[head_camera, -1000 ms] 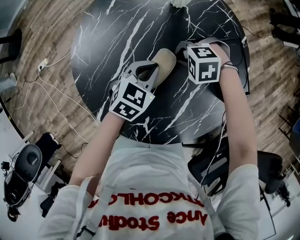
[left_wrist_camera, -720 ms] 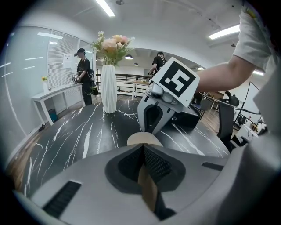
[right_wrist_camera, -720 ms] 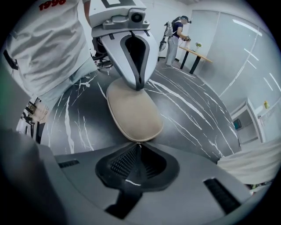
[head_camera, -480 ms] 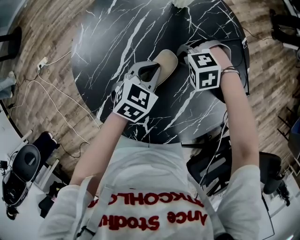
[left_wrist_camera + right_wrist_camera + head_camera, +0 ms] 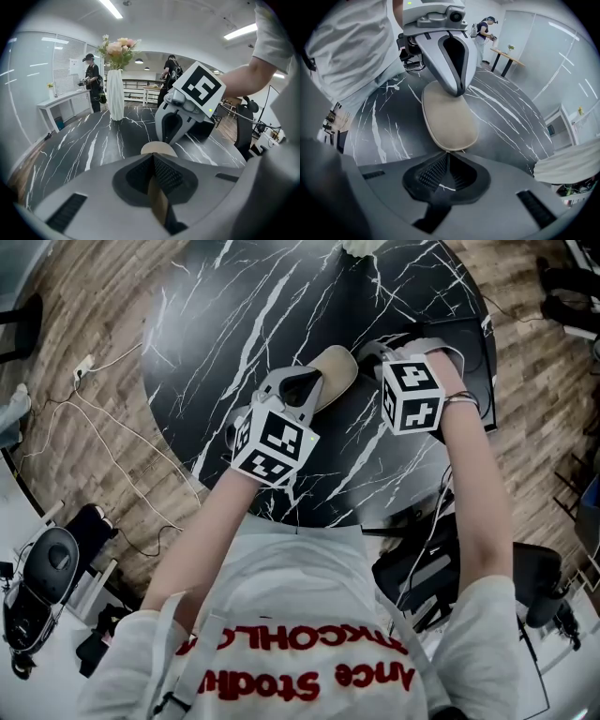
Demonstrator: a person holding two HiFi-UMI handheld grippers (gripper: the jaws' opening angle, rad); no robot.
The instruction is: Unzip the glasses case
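Note:
A beige oval glasses case [image 5: 336, 369] lies on the round black marble table [image 5: 234, 315]. My left gripper [image 5: 311, 390] is shut on the case's near end; in the left gripper view the beige edge [image 5: 158, 149] sits clamped between the pads. My right gripper [image 5: 363, 351] points steeply down at the opposite end. In the right gripper view the case [image 5: 449, 117] stretches away from my right gripper [image 5: 447, 154], whose pads are pressed together right at its tip, on the zipper pull, which they mostly hide. The left gripper [image 5: 457, 91] pins the far end there.
A white vase with flowers [image 5: 115, 93] stands at the table's far side. A dark chair [image 5: 473, 343] sits by the table's right edge. Cables [image 5: 94, 418] trail over the wooden floor at left. Two people [image 5: 93, 82] stand in the background.
My right gripper has drifted slightly toward me at the case's end. The left gripper keeps its hold and has barely moved.

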